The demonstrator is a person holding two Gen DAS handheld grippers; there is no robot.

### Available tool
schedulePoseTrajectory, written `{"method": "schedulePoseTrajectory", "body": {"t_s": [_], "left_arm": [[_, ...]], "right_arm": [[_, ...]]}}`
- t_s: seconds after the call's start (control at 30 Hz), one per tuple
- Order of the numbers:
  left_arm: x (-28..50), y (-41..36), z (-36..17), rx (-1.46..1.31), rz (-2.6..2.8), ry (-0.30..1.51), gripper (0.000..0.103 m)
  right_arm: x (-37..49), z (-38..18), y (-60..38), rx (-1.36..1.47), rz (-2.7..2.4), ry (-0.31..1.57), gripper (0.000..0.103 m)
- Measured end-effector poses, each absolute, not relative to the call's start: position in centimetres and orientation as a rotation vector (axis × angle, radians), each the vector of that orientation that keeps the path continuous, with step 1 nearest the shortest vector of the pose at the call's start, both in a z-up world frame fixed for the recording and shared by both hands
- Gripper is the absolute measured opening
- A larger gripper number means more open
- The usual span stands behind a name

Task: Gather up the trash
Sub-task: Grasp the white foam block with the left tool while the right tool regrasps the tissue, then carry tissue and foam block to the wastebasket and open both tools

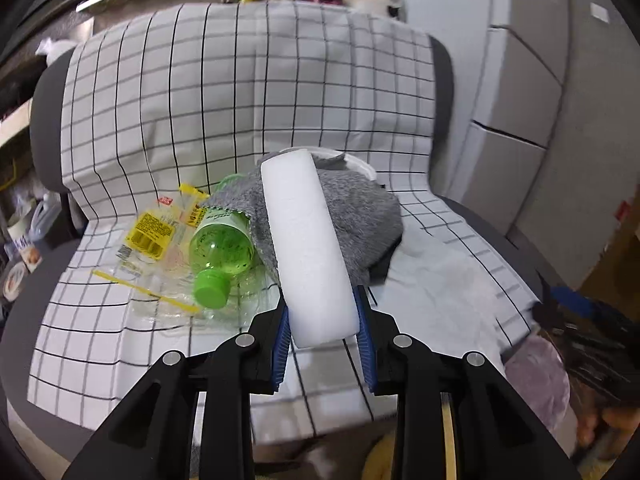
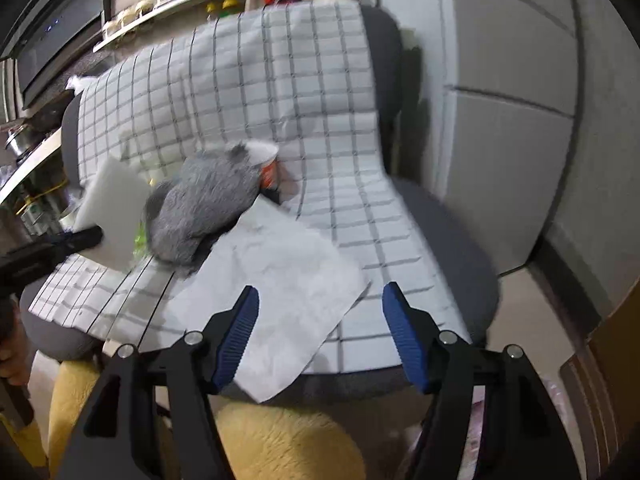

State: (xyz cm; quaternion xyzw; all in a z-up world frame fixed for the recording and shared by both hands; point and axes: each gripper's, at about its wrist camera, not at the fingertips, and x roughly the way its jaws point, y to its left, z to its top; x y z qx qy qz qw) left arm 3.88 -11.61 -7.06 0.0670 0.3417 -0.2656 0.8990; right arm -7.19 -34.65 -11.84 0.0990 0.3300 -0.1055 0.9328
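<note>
My left gripper [image 1: 324, 320] is shut on a long white foam block [image 1: 308, 248], its blue pads pressing both sides of the near end. Below the block, on the checked cloth [image 1: 200, 100], lie a green plastic bottle [image 1: 222, 248], a yellow-printed clear wrapper [image 1: 156, 232] and a grey fluffy cloth [image 1: 360, 220]. In the right wrist view the foam block [image 2: 112, 208] shows at the left, and a paper cup [image 2: 268, 160] lies half under the grey cloth [image 2: 204, 208]. My right gripper [image 2: 320, 320] is open above a crumpled white paper sheet [image 2: 280, 272], holding nothing.
The checked cloth covers a grey chair [image 2: 440, 220]. Grey cabinets [image 2: 512, 140] stand to the right and a cluttered shelf [image 2: 180, 0] behind. A yellow fuzzy mat [image 2: 280, 440] lies below the seat. A pale plastic bag [image 1: 536, 380] sits at the lower right.
</note>
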Motion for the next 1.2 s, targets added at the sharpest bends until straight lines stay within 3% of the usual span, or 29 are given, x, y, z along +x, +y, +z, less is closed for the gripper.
{"method": "schedulePoseTrajectory", "body": {"t_s": [0.5,0.53,0.67,1.0,1.2], "left_arm": [[3.2,-10.4,-8.4,0.141,-0.566,0.741,0.032],[3.3,-10.3,-8.5,0.141,-0.562,0.744,0.032],[3.5,-10.2,-8.7,0.135,-0.554,0.755,0.032],[2.5,-12.0,-7.9,0.147,-0.580,0.715,0.032],[0.0,-16.9,-6.9,0.176,-0.707,0.633,0.032]], "right_arm": [[0.2,-17.4,-32.4,0.096,-0.100,0.849,0.062],[0.0,-17.4,-32.4,0.099,-0.102,0.848,0.057],[-0.6,-17.0,-32.7,0.115,-0.082,0.851,0.006],[-6.2,-10.4,-37.5,0.356,-0.146,0.671,0.004],[-11.7,-8.0,-40.2,0.286,-0.357,0.600,0.004]]}}
